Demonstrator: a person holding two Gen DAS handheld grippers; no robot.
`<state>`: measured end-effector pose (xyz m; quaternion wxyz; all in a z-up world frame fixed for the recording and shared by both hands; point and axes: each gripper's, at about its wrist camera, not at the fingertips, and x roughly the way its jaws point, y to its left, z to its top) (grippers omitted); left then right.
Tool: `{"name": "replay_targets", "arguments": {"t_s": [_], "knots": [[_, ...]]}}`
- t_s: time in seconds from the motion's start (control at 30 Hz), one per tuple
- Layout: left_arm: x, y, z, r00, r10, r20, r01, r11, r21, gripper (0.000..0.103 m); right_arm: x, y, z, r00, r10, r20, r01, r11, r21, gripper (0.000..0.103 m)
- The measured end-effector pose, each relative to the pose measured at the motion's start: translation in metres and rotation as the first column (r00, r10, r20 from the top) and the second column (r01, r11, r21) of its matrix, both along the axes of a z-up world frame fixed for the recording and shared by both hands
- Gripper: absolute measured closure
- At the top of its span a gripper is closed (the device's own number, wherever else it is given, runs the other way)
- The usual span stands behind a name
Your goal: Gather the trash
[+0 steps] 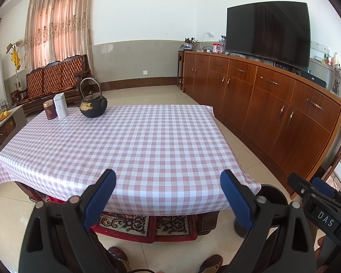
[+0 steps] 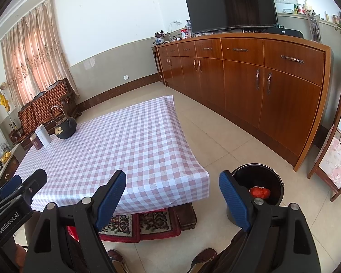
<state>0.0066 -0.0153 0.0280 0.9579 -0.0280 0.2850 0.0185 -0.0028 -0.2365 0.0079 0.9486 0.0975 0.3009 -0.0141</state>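
Note:
A black round trash bin (image 2: 270,177) stands on the floor at the table's near right corner, with a piece of red-orange trash (image 2: 260,192) inside it. In the left wrist view only the bin's rim (image 1: 274,193) shows behind the right finger. My left gripper (image 1: 168,182) is open and empty above the near edge of the checked tablecloth (image 1: 136,141). My right gripper (image 2: 172,182) is open and empty over the table's near right corner, just left of the bin. Each gripper shows at the edge of the other's view.
A black teapot (image 1: 93,107), a white box (image 1: 61,105) and a brown tin (image 1: 49,109) stand at the table's far left corner. A long wooden cabinet (image 2: 250,79) with a TV (image 2: 229,4) runs along the right. A patterned rug (image 1: 145,225) lies under the table. A sofa (image 1: 54,77) stands behind it.

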Motion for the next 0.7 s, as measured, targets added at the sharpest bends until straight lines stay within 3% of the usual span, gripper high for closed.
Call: {"name": "replay_targets", "arguments": {"t_s": [0.43, 0.63, 0.7], "knots": [[0.0018, 0.0018, -0.0033, 1.000, -0.010, -0.005, 0.010, 1.000, -0.002, 0.009, 0.0012, 0.0008, -0.0027, 1.000, 0.004, -0.011, -0.004, 1.000, -0.001, 0.017], [-0.0040, -0.0010, 0.0006, 0.998, -0.032, 0.047, 0.032, 0.999, -0.001, 0.009, 0.0020, 0.0021, -0.0035, 1.000, 0.005, -0.014, -0.005, 1.000, -0.003, 0.017], [-0.0014, -0.0022, 0.0007, 0.999, -0.039, 0.024, 0.039, 0.999, -0.004, 0.005, 0.0022, 0.0024, -0.0046, 1.000, 0.002, -0.016, -0.002, 1.000, -0.006, 0.017]]}}
